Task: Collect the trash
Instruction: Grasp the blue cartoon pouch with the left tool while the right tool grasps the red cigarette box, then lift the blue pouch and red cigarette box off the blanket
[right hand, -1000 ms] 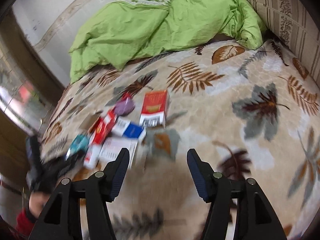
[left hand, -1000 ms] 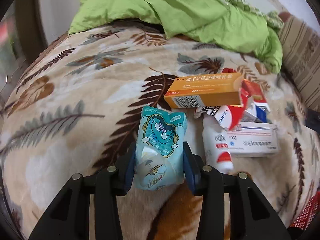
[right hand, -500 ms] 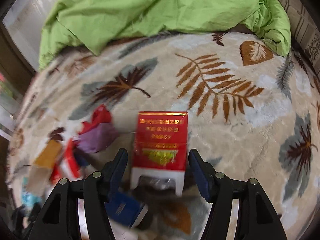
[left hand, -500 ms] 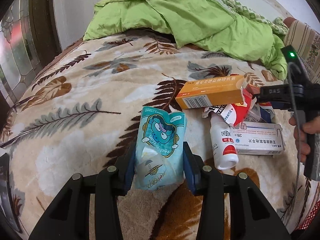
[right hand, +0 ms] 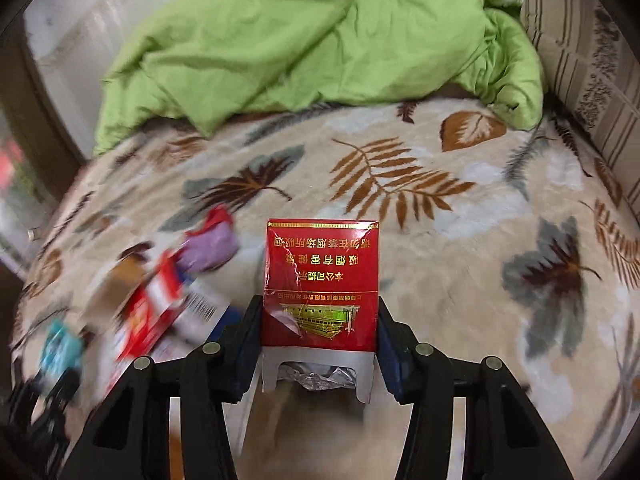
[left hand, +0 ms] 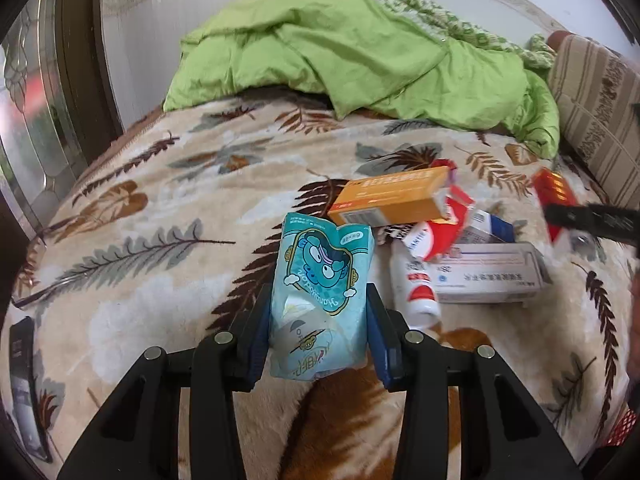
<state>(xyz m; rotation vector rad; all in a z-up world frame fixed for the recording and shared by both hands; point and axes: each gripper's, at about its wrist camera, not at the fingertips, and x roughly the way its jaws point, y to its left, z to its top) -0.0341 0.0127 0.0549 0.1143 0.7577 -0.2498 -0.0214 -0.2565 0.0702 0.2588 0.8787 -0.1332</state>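
Note:
My left gripper is shut on a teal cartoon pouch and holds it above the leaf-print blanket. My right gripper is shut on a red cigarette pack, whose open white end faces the camera. That pack also shows in the left wrist view at the far right, with the right gripper's black body beside it. An orange box, a white bottle, a white medicine box and a red-white wrapper lie in a pile right of the pouch.
A green quilt is bunched at the head of the bed. A striped pillow lies at the right. A purple and red scrap lies left of the cigarette pack. A dark phone-like object lies at the bed's left edge.
My right gripper swung over to the red cigarette pack and closed on it. My left gripper kept its hold on the teal pouch and drew back and up from the pile.

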